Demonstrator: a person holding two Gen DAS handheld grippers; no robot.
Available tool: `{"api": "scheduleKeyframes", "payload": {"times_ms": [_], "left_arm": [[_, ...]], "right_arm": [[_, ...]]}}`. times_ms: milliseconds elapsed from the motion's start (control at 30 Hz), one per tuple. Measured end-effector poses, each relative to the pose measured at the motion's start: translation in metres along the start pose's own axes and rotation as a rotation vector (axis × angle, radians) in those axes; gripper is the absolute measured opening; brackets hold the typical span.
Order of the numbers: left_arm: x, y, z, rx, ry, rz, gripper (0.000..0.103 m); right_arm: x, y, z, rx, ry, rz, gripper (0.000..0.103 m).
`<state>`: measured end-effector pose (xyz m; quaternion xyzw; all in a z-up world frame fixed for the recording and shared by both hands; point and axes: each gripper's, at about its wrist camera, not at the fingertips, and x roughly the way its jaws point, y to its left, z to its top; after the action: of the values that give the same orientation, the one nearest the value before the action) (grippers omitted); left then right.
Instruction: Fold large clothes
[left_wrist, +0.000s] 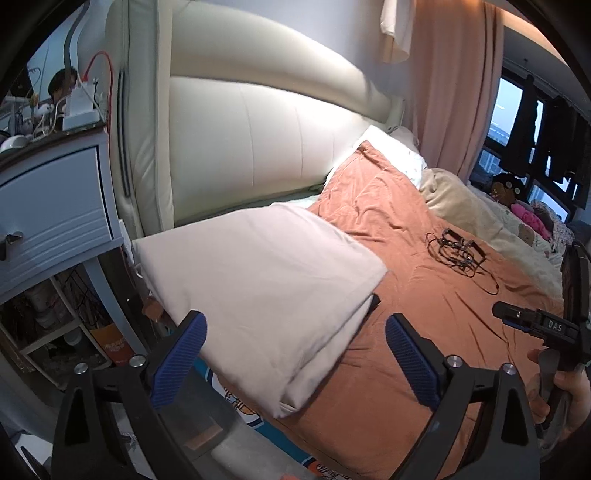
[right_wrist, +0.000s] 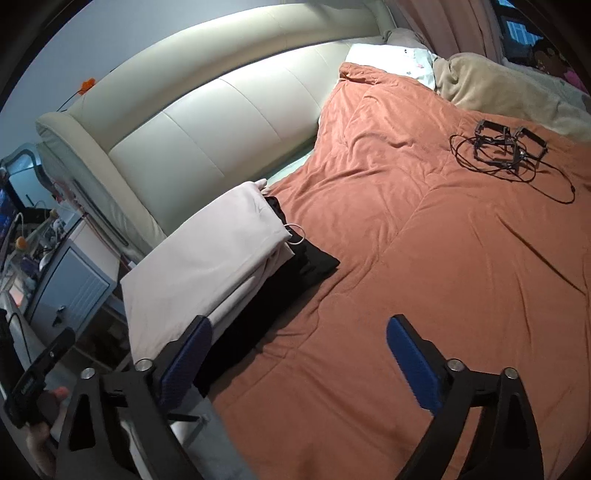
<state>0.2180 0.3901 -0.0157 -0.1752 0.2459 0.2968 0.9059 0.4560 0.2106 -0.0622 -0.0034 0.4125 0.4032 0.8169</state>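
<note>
A folded pale pink garment (left_wrist: 266, 280) lies on the near left corner of the bed, on top of a folded black garment (right_wrist: 291, 273) that shows under it in the right wrist view, where the pink garment (right_wrist: 207, 254) is also seen. My left gripper (left_wrist: 295, 354) is open and empty just in front of the pink garment's near edge. My right gripper (right_wrist: 299, 358) is open and empty above the orange duvet (right_wrist: 424, 258), to the right of the stack. The right gripper's body (left_wrist: 546, 325) shows at the right edge of the left wrist view.
A black frame with tangled cables (right_wrist: 509, 151) lies on the duvet further back. A cream padded headboard (left_wrist: 258, 129) stands behind. A blue-grey bedside cabinet (left_wrist: 55, 214) stands left of the bed. Beige bedding (left_wrist: 461, 203) and pink curtains (left_wrist: 454, 92) are at the far side.
</note>
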Motion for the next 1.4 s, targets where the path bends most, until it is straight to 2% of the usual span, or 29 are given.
{"api": "scheduleKeyframes", "payload": {"times_ms": [133,300,733,1067,1400], "left_arm": [[-0.018,-0.016,-0.005,0.013,-0.019,-0.018,0.102],[-0.044,-0.036,-0.02,0.049,-0.038,-0.044,0.102],[-0.103,-0.071,-0.061,0.121,-0.071,-0.129,0.102],[-0.143,-0.086,-0.101,0.172,-0.088,-0.191,0.102],[-0.195,-0.089,-0.135,0.208,-0.125,-0.255,0.102]], "right_arm": [[-0.037,-0.005,-0.013,-0.036,-0.025,-0.045,0.103],[-0.081,-0.011,-0.032,-0.057,-0.073,-0.061,0.103],[-0.162,-0.028,-0.098,-0.043,-0.149,-0.09,0.103],[-0.219,-0.03,-0.151,-0.022,-0.225,-0.132,0.103],[-0.279,-0.02,-0.216,-0.031,-0.28,-0.213,0.103]]}}
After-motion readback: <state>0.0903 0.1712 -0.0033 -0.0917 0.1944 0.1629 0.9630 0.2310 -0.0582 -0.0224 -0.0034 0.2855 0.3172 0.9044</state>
